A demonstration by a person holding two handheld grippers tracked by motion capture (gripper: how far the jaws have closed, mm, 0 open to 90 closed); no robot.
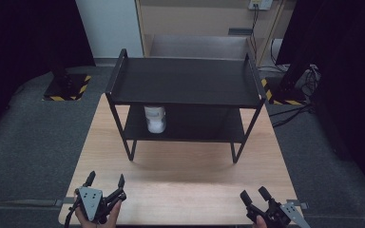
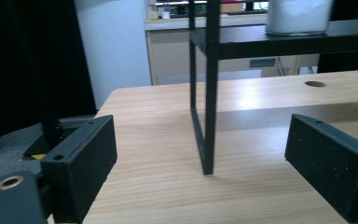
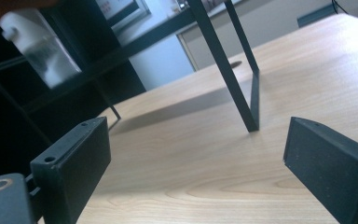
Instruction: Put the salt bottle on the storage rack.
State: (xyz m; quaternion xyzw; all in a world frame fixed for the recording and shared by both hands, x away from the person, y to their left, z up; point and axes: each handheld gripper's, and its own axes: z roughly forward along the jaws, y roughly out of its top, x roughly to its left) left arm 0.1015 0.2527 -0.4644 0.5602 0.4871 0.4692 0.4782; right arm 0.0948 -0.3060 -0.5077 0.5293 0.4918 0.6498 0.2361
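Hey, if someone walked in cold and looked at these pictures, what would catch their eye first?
A black two-tier rack stands at the far middle of the wooden table. On its lower shelf, toward the left, sits a white jar, the one bright thing against the dark frame. At the near edge, the left gripper and right gripper wait with jaws open and nothing between them.

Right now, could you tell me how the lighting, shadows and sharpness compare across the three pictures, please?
High view: dim, dark at the edges; the rack casts a soft shadow on the table. Left gripper view: brighter, the rack's leg sharp, the white jar overexposed and slightly soft. Right gripper view: tilted, with the jar blurred and the rack's shadow clear on the wood.
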